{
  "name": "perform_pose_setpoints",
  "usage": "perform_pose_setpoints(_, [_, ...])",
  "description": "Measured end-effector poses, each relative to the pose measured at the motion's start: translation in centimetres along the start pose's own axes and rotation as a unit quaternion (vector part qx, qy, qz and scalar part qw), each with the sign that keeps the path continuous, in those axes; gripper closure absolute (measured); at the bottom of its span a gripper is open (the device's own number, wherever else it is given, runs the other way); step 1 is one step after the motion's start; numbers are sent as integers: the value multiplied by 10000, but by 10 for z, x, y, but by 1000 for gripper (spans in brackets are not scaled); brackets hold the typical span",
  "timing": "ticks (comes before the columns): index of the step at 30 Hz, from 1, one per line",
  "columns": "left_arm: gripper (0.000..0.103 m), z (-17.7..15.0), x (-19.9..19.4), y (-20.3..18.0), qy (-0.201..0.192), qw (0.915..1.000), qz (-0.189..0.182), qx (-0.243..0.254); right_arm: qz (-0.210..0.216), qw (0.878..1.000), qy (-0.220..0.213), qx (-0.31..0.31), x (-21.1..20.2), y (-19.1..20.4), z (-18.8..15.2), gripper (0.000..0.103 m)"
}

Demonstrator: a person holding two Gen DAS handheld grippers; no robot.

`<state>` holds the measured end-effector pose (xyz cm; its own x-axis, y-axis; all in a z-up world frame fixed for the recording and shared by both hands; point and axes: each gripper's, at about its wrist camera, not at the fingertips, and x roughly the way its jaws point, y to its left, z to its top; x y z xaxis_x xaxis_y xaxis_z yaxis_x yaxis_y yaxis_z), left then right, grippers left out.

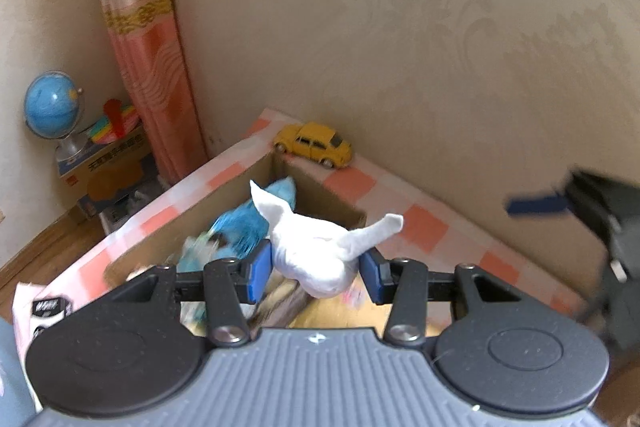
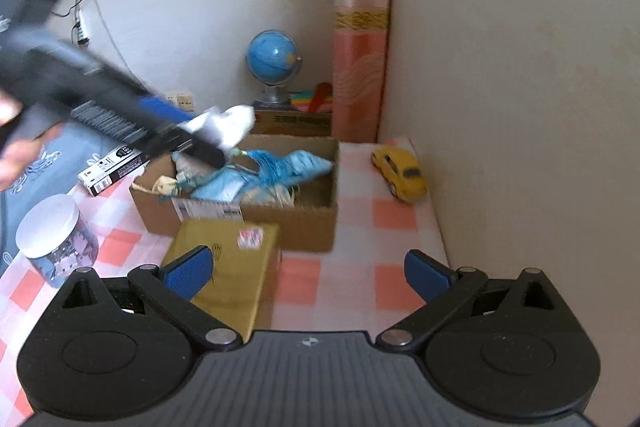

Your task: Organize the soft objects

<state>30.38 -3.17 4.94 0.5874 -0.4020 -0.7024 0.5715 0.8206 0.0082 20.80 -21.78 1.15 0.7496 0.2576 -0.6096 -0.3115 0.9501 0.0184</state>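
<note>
My left gripper is shut on a white soft toy and holds it above an open cardboard box. Blue soft items lie inside the box. In the right wrist view the left gripper shows blurred with the white toy over the box, which holds blue soft things. My right gripper is open and empty, low over the checked tablecloth in front of the box.
A yellow toy car sits by the wall, right of the box. A small tan box stands in front of the cardboard box. A white-lidded jar and a black-and-white carton are at left. A globe stands behind.
</note>
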Motion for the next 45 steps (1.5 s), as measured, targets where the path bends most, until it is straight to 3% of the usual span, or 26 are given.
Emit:
perform_pose_setpoints(5, [54, 24, 34, -4, -15, 9999, 121, -76, 37, 9998, -6, 186, -14, -8, -14, 0])
perform_pose_setpoints(9, [21, 28, 49, -8, -97, 9988, 484, -44, 6, 9998, -4, 212, -18, -12, -17, 0])
perform_pose_setpoints(13, [17, 23, 40, -6, -132, 9985, 497, -204, 28, 9996, -43, 261, -21, -14, -17, 0])
perform_pose_setpoints(18, [3, 2, -4, -6, -613, 9947, 793, -236, 21, 9997, -35, 261, -25, -8, -15, 0])
perform_pose_setpoints(22, [2, -26, -41, -7, -799, 9904, 954, -604, -125, 9995, 73, 289, -26, 2, -8, 0])
perform_pose_setpoints(25, [2, -49, -62, -14, -566, 9872, 1177, -915, -441, 9981, 255, 346, -23, 10, 1, 0])
perform_pose_setpoints(28, [2, -70, -80, -25, -459, 9749, 1777, -1261, -686, 9962, 368, 399, -22, 19, 12, 0])
perform_pose_setpoints(33, [2, -85, -103, -33, -278, 9585, 2259, -1715, -732, 9954, 397, 471, -28, 36, 25, 0])
perform_pose_setpoints(37, [2, -90, -115, -33, -291, 9519, 2391, -1895, -732, 9956, 347, 468, -34, 45, 29, 0])
perform_pose_setpoints(45, [2, -93, -119, -35, -292, 9486, 2441, -1994, -837, 9948, 384, 425, -37, 50, 30, 0])
